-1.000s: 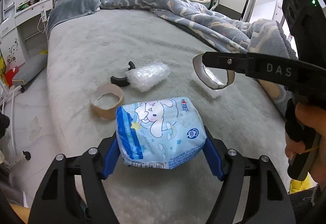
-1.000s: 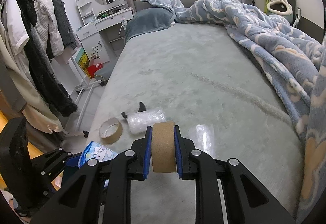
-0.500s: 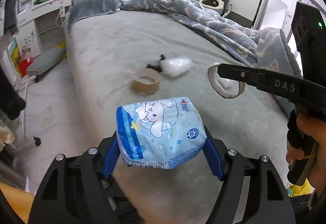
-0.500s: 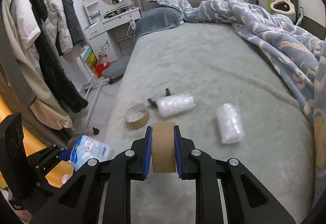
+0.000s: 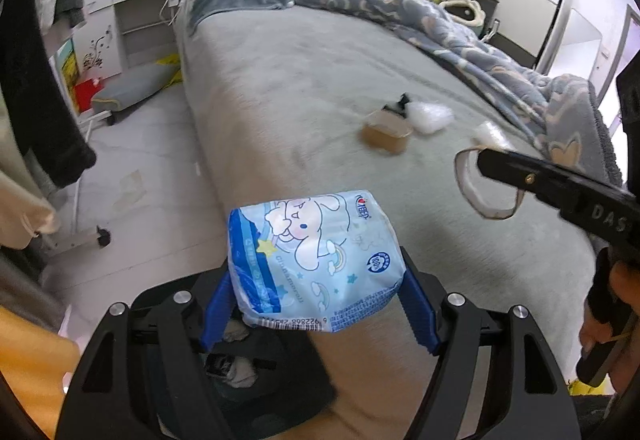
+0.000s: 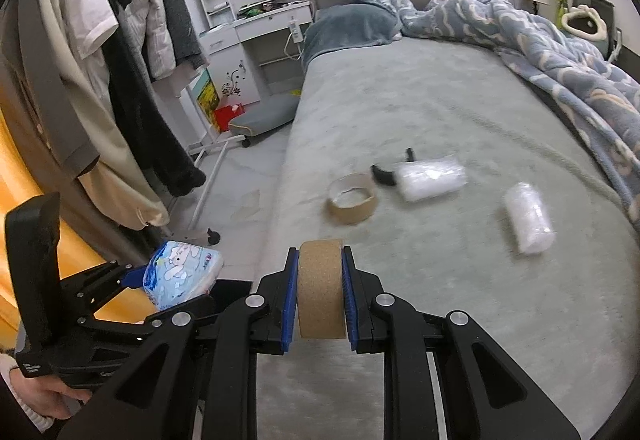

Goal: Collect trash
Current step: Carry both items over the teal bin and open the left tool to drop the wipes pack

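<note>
My left gripper [image 5: 316,298] is shut on a light blue tissue pack [image 5: 312,260] with a cartoon dog, held over the bed's near corner and the floor. Seen from the right wrist, that gripper [image 6: 132,276] and the pack [image 6: 182,274] are low on the left. My right gripper [image 6: 320,292] is shut on a brown cardboard roll [image 6: 320,290], held edge-on above the grey bed [image 6: 440,88]. In the left view that roll [image 5: 486,184] hangs at the right. On the bed lie a brown tape roll [image 6: 352,202], a black clip-like piece [image 6: 382,174] and two clear plastic bundles [image 6: 432,178] [image 6: 528,218].
A blue patterned blanket [image 6: 560,52] is heaped along the bed's right side. Clothes [image 6: 120,60] hang on a rack at the left, with a white dressing table [image 6: 256,36] and a grey floor cushion [image 6: 268,114] behind. A dark bin-like thing [image 5: 240,360] holding crumpled bits sits under my left gripper.
Both grippers have drawn back from the bed with their loads. The things on the bed now look farther off, and the left view has swung over the bed's corner and floor.
</note>
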`<state>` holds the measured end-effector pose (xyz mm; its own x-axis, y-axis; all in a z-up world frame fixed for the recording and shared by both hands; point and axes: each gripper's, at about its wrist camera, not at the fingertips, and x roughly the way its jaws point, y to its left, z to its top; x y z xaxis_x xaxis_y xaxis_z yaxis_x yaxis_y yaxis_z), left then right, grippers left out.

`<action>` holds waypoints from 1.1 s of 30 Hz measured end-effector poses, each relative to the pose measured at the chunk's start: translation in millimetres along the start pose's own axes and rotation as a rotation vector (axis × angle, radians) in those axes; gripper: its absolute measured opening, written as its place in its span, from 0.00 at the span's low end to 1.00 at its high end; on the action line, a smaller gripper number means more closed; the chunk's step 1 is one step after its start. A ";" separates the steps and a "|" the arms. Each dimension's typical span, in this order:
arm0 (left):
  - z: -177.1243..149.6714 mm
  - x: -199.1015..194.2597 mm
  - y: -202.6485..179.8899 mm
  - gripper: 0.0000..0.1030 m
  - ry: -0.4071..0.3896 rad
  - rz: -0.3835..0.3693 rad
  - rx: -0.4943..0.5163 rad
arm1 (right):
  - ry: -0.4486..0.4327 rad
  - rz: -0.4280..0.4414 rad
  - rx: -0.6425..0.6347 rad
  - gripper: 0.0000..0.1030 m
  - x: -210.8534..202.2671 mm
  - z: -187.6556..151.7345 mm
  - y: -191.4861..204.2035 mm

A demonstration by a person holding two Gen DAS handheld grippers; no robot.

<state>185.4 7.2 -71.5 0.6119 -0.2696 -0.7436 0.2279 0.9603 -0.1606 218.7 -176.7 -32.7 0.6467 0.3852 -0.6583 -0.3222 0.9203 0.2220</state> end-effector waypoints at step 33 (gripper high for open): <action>-100.8 53.2 146.7 0.77 0.479 -0.011 -0.200 | 0.157 0.136 -0.115 0.20 92.7 -9.3 123.0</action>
<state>175.1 140.9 -200.0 0.1848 -0.2616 -0.9473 0.0542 0.9652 -0.2560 232.6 -28.4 -73.1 0.4797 0.4817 -0.7334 -0.4814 0.8433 0.2390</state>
